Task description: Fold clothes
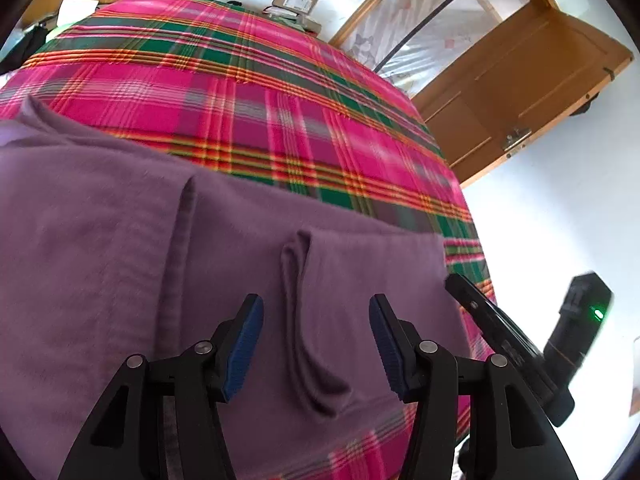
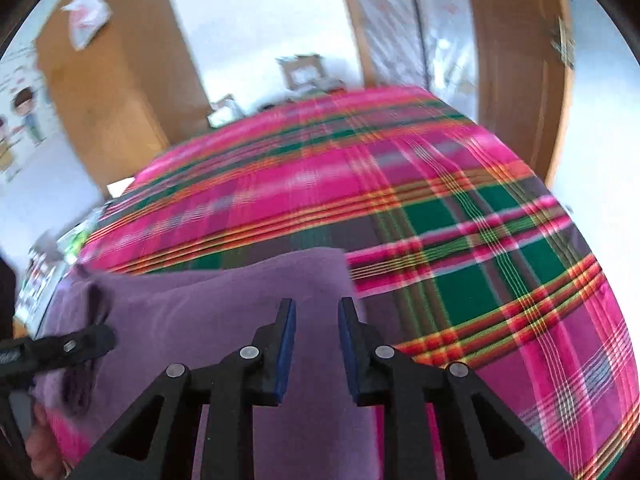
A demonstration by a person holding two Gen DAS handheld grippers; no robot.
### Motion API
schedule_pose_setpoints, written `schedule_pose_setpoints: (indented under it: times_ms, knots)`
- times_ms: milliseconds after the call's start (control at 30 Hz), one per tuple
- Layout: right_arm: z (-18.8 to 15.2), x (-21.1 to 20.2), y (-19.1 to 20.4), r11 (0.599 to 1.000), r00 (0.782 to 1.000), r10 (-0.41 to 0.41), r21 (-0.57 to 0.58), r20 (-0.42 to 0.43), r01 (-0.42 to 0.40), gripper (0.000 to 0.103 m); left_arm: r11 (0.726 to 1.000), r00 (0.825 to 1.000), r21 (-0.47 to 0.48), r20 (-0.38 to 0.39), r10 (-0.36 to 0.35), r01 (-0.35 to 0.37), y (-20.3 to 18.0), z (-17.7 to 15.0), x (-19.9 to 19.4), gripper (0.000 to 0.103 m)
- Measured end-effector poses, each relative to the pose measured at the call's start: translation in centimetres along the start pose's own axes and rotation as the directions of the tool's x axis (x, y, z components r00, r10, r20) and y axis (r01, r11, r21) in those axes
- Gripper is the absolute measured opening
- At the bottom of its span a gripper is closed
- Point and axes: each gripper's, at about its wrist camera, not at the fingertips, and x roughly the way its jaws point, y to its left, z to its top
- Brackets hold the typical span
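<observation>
Left wrist view: the purple garment [image 1: 120, 240] lies flat across the lower half of the frame on the plaid bedspread [image 1: 260, 112]. A raised fold ridge [image 1: 304, 320] runs from mid-frame down toward me, its long axis in line with my fingers. My left gripper [image 1: 316, 344] stands wide open astride that ridge, holding nothing. My right gripper [image 2: 316, 344], seen in the right wrist view, is narrowly open and empty, over the garment's right edge [image 2: 344, 276]. I judge the left gripper nearer to the ridge for the next grasp.
</observation>
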Motion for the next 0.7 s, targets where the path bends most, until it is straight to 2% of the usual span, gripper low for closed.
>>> schedule_pose_setpoints:
  times_ms: [100, 167, 267, 300, 400, 500, 600, 700]
  knots:
    - [-1.7, -1.2, 1.3, 0.997, 0.998, 0.061, -0.052, -0.014, -0.062, 0.022, 0.999, 0.999, 0.033, 0.009, 0.041, -0.041, -0.2, -1.0, -0.5, 0.057]
    - [-2.9, -1.4, 2.2, 0.993, 0.998, 0.050, -0.102, -0.034, -0.053, 0.022, 0.995, 0.997, 0.067, 0.021, 0.079, -0.080, -0.6, -1.6, -0.9, 0.057]
    - [-4.2, -1.7, 3.5, 0.985, 0.999, -0.019, -0.170, -0.025, 0.015, 0.022, 0.968, 0.977, 0.138, 0.073, 0.202, -0.210, -1.4, -2.4, -1.8, 0.057]
    - [-4.4, -2.0, 3.8, 0.985, 1.000, -0.025, -0.172, -0.017, 0.022, 0.022, 0.963, 0.974, 0.148, 0.074, 0.214, -0.223, -1.5, -2.5, -2.0, 0.057]
    - [-4.4, -2.5, 5.2, 0.983, 1.000, 0.029, -0.181, -0.003, -0.029, 0.022, 0.972, 0.984, 0.159, 0.068, 0.164, -0.173, -1.7, -2.9, -2.6, 0.057]
    - [-4.4, -2.1, 7.6, 0.971, 0.999, 0.052, -0.233, 0.015, -0.047, 0.022, 0.965, 0.983, 0.195, 0.096, 0.157, -0.173, -2.1, -3.4, -3.5, 0.057]
    - [-4.7, -1.6, 9.8, 0.955, 0.992, 0.125, -0.270, -0.002, -0.121, 0.022, 0.977, 0.988, 0.165, 0.089, 0.123, -0.137, -1.3, -3.3, -4.3, 0.057]
    - [-5.5, -0.3, 11.8, 0.943, 0.991, 0.125, -0.305, -0.038, -0.131, 0.022, 0.980, 0.985, 0.138, 0.113, 0.127, -0.142, -0.3, -3.1, -5.5, 0.057]
